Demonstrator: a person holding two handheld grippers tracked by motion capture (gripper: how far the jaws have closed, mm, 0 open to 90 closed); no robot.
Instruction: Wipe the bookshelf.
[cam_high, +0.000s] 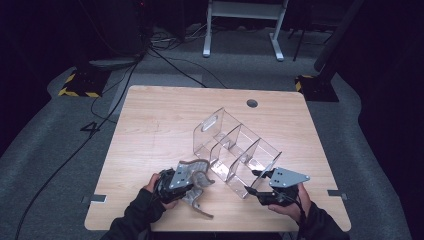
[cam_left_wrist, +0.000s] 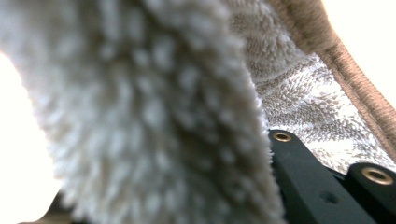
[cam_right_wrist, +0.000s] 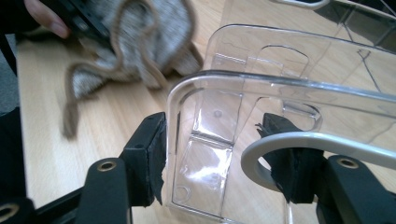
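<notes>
High view, L gripper (cam_high: 192, 181) clamps cloth (cam_high: 197, 175), R gripper (cam_high: 256, 182) straddles clear organizer (cam_high: 235, 145)

Dim lab: floor cables (cam_high: 165, 60), hazard-taped stands (cam_high: 82, 82)

I see a light wooden table (cam_high: 150, 125) with a round cable hole (cam_high: 252, 103) near its far edge. A clear plastic divided organizer (cam_high: 235, 150) lies on it, toward my right. A grey-beige towel (cam_high: 197, 187) trails onto the near left part.
</notes>
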